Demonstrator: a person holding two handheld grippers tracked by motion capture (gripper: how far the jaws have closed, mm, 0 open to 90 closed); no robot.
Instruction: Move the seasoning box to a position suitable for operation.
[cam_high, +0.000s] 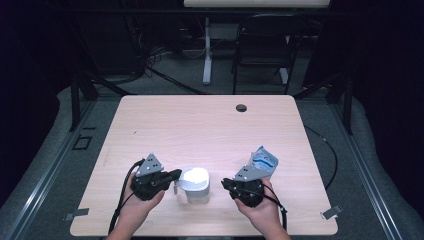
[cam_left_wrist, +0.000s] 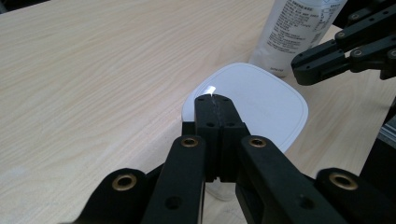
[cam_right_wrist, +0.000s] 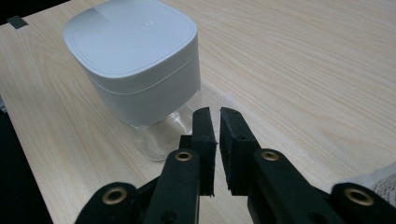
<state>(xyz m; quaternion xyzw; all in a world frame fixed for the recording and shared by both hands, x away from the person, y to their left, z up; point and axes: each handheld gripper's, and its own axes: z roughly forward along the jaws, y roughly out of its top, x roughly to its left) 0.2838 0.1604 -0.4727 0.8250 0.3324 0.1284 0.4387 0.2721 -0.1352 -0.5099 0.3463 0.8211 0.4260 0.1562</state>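
— So where does the white-lidded container (cam_high: 195, 184) stand?

— Near the front edge of the wooden table (cam_high: 200, 125), between the two hands, upright, with its clear body under a white square lid.

— And the left gripper (cam_high: 176, 174)?

— Its jaws are pressed together with nothing between them; the tips hang just over the near left corner of the lid.

— The right gripper (cam_high: 226, 183)?

— Just right of the container, pointing at it. Its jaws are nearly together, with a thin slit left between the pads, and they hold nothing.

— Anything else there?

— A blue-and-white pouch (cam_high: 263, 163) stands just beyond the right hand, to the right of the container.
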